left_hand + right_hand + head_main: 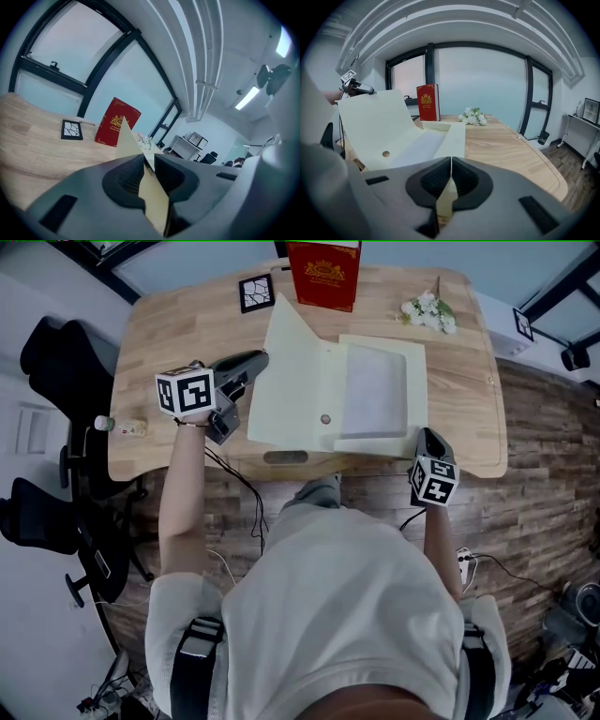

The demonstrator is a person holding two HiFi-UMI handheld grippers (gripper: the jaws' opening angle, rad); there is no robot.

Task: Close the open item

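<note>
While the cream box [411, 381] sits open in the middle of the wooden table [159, 324], its lid [286, 371] is tilted up on the left side, a thin flat card panel with sharp corners and a matte, smooth face. The tray part is a shallow rectangle with raised walls and a paler liner inside, plus a little round brown spot on the inner panel near the front.

The left gripper [261, 359] has its ribbed black pads pinched onto the lid's free left edge, with only the thickness of the card between them. The right gripper [427, 437] is clamped the same way on the box's near right edge.

The tabletop is light wood grain with rounded corners. The box's front edge lies close to the table's front edge, so there's not much slack there. The red book [323, 273] stands upright right behind the box, and a black-and-white marker tile [255, 292] lies just beside the lid's far corner. The white flowers [429, 313] are at the back right, apart from the box. There's bare wood to the right of the tray, and more on the left out to a small bottle [120, 426] at the table's rim.
</note>
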